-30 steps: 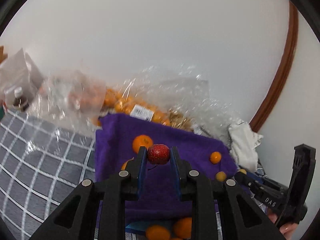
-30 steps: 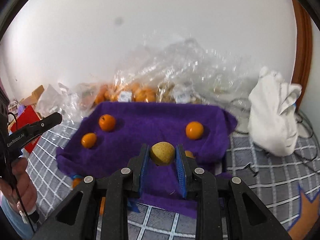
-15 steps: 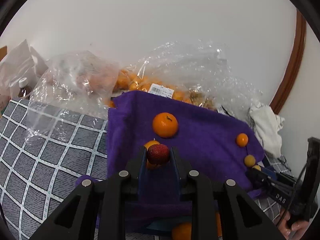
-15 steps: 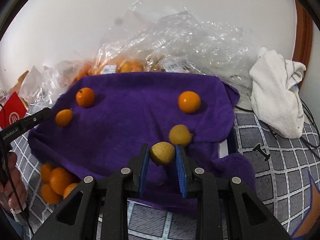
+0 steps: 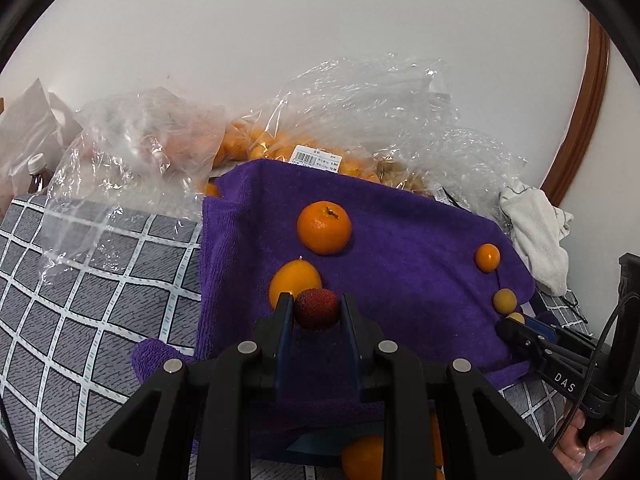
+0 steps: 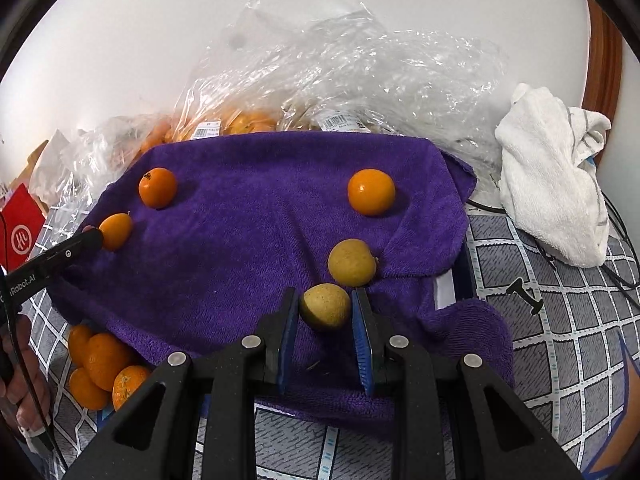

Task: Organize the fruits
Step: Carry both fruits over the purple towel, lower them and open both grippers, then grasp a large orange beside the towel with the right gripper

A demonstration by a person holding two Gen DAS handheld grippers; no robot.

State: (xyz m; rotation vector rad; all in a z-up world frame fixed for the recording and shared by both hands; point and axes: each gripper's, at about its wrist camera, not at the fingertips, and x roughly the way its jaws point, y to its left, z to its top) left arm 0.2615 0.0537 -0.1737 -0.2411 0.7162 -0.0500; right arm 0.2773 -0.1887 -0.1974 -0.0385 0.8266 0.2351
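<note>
My left gripper [image 5: 316, 306] is shut on a dark red bumpy berry [image 5: 316, 307], low over the purple towel [image 5: 400, 280], just in front of an oval orange fruit [image 5: 294, 280]. A round tangerine [image 5: 324, 227] lies behind that. My right gripper [image 6: 325, 306] is shut on a small yellow-brown fruit [image 6: 325, 306], close above the towel [image 6: 240, 240], right in front of a like yellow-brown fruit [image 6: 352, 262]. An orange [image 6: 371, 191] sits further back on the right. Each gripper shows at the edge of the other's view.
Clear plastic bags [image 6: 340, 80] holding oranges are heaped against the wall behind the towel. A white cloth [image 6: 552, 184] lies to the right. Several oranges [image 6: 100, 364] sit off the towel's near left edge. A checked grey cover [image 5: 80, 300] spreads around.
Both grippers have come down toward the towel with their fruits still held. The fruits on the towel now look larger and closer.
</note>
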